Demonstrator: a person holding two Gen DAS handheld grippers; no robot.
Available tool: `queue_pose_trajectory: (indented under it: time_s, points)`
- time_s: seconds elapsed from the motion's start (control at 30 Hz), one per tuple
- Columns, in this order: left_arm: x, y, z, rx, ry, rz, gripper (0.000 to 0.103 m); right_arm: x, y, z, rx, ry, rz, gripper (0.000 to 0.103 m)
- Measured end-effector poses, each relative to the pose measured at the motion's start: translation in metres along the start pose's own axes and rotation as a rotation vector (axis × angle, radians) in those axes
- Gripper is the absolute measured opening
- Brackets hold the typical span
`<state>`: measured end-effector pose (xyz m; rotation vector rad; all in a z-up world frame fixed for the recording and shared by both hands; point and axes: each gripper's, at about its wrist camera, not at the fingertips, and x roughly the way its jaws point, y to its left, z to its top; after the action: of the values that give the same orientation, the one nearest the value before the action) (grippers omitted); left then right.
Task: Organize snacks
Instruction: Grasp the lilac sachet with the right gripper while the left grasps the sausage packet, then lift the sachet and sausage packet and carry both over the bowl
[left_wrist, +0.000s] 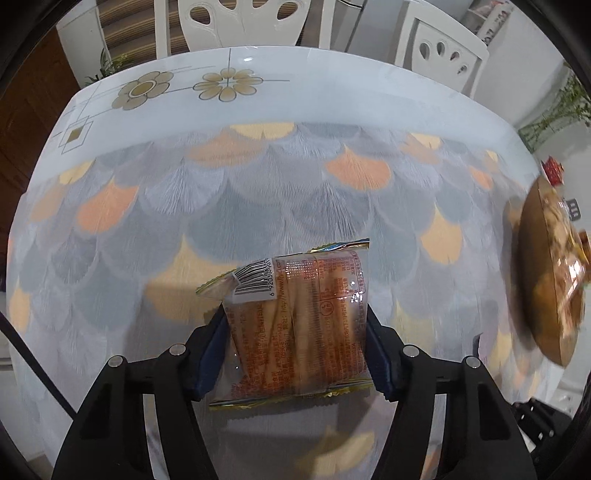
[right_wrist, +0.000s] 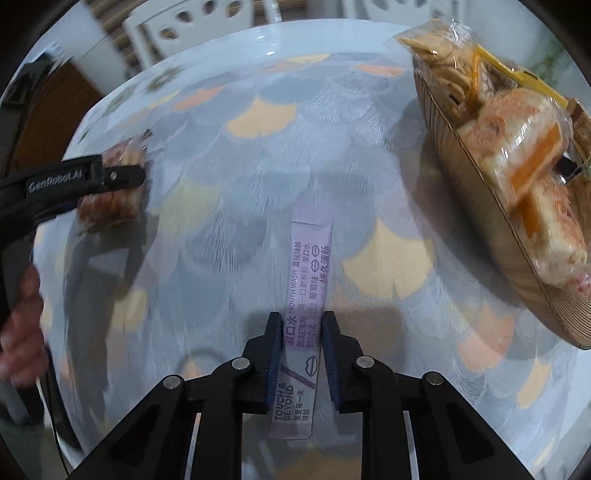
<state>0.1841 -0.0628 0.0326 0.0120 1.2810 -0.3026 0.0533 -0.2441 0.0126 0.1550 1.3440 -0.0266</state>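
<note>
My left gripper (left_wrist: 295, 314) is shut on a clear packet of biscuit sticks (left_wrist: 295, 325) with a barcode, held above the table. The same packet (right_wrist: 114, 199) and the left gripper (right_wrist: 122, 177) show at the left of the right wrist view. My right gripper (right_wrist: 301, 317) is shut on a long purple mouthwash sachet (right_wrist: 308, 273) that points away over the table. A wooden basket (right_wrist: 476, 206) at the right holds wrapped cakes and biscuits (right_wrist: 524, 158); it also shows blurred at the right edge of the left wrist view (left_wrist: 543, 280).
The table (left_wrist: 258, 192) has a scalloped grey, white and orange cloth. White chairs (left_wrist: 243, 22) stand behind its far edge. A hand (right_wrist: 22, 325) holds the left gripper's handle at the left.
</note>
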Motion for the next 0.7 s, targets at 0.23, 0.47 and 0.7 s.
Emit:
queue_pose_trajectory:
  time_s: [0.23, 0.47, 0.7]
  points:
    - [-0.016, -0.022, -0.023, 0.065, -0.022, 0.029, 0.063, -0.013, -0.027, -0.048, -0.093, 0.058, 0.016, 0.02]
    - [-0.034, -0.041, -0.037, 0.083, -0.038, 0.012, 0.063, -0.012, -0.041, -0.056, -0.058, 0.096, 0.06, 0.028]
    - [-0.048, -0.062, -0.05, 0.092, -0.058, 0.016, 0.063, -0.01, -0.014, -0.065, -0.214, 0.048, -0.025, 0.022]
